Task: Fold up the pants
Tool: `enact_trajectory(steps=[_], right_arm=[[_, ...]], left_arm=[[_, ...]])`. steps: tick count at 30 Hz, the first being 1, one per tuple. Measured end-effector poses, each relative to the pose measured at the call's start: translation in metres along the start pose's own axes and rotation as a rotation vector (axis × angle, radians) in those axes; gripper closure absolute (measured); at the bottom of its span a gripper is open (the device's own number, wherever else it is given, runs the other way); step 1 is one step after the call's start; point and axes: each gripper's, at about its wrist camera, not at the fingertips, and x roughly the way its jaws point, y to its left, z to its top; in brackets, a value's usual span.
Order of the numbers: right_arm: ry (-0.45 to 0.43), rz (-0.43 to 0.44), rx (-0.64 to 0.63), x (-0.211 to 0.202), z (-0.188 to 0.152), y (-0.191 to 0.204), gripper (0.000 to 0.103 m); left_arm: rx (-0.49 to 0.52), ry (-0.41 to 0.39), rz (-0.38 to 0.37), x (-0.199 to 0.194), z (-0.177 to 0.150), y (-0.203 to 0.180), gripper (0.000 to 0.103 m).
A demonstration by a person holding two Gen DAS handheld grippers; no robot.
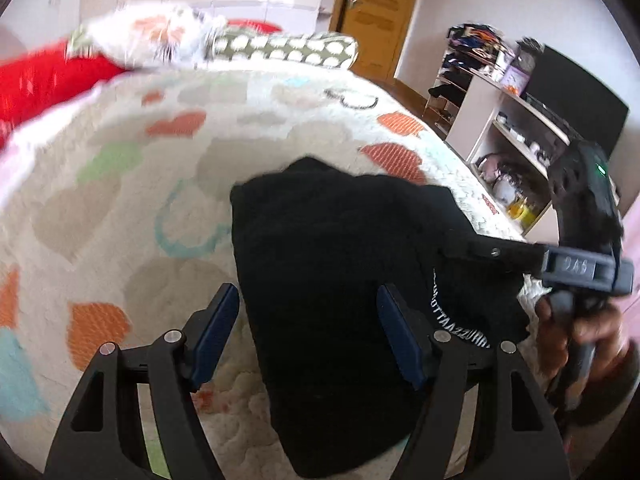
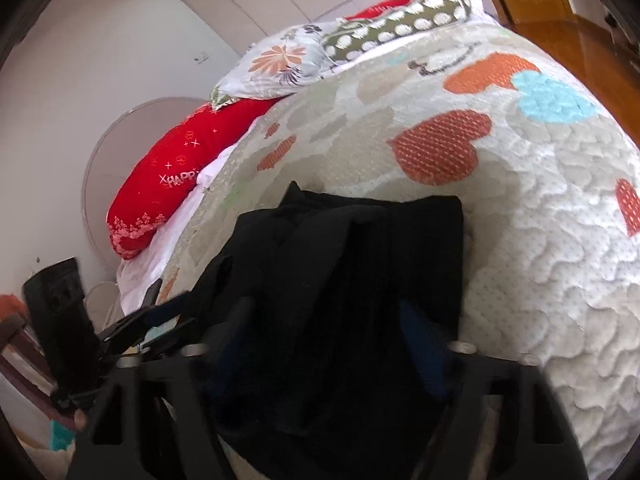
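- Left gripper (image 1: 308, 336) hovers spread wide, straddling the left edge of the black pants (image 1: 340, 280), gripping nothing.
- Pants lie folded on the heart-print quilt (image 1: 120, 168).
- Right gripper (image 2: 324, 344) looks parted around cloth; contact unclear.
- Risk: a one-layer pinch could drag the fold open.

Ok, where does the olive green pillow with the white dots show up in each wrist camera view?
Left wrist view: the olive green pillow with white dots lies at top centre, at the far end of the bed.
Right wrist view: it lies at the upper right of centre, running diagonally.
Shared landmark: the white floral pillow sits just left of it in both.
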Motion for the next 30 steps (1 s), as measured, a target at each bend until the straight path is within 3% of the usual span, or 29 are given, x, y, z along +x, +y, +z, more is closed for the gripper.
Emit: enact_trajectory(steps=[5, 9, 12, 13, 15, 18, 20, 23, 27, 30], right_arm=[[-0.094, 0.000, -0.079, -0.034, 0.000, 0.020, 0.093], [-0.132, -0.062, -0.106, -0.067, -0.004, 0.019, 0.093], [-0.098, -0.129, -0.049, -0.064, -0.011, -0.004, 0.092], [-0.065, -0.132, -0.034, -0.055, -0.015, -0.013, 0.091], [-0.052, -0.182, -0.028, -0.049, -0.016, -0.017, 0.074], [-0.086, -0.208, -0.005, -0.065, -0.009, -0.018, 0.056], [-0.138, -0.269, -0.061, -0.079, 0.002, -0.008, 0.055], [-0.143, -0.203, -0.145, -0.077, 0.022, 0.015, 0.055], [-0.068, -0.199, -0.310, -0.029, 0.049, 0.049, 0.055], [0.042, -0.195, -0.395, 0.020, 0.065, 0.065, 0.055]], left_arm=[[-0.005, -0.017, -0.007, -0.012, 0.002, -0.007, 0.032], [0.013, -0.059, -0.036, -0.026, 0.008, -0.017, 0.027], [0.036, -0.039, -0.045, -0.016, 0.000, -0.027, 0.026], [0.042, -0.023, -0.041, -0.010, -0.003, -0.029, 0.026], [0.039, 0.024, -0.030, 0.008, -0.011, -0.030, 0.025], [-0.006, 0.024, -0.055, 0.007, -0.011, -0.022, 0.024], [-0.002, 0.016, -0.043, 0.001, -0.009, -0.020, 0.024], [0.013, -0.003, -0.018, -0.008, -0.008, -0.022, 0.024], [0.001, 0.001, -0.031, -0.009, -0.014, -0.024, 0.024], [-0.004, 0.008, -0.029, -0.007, -0.018, -0.024, 0.024]])
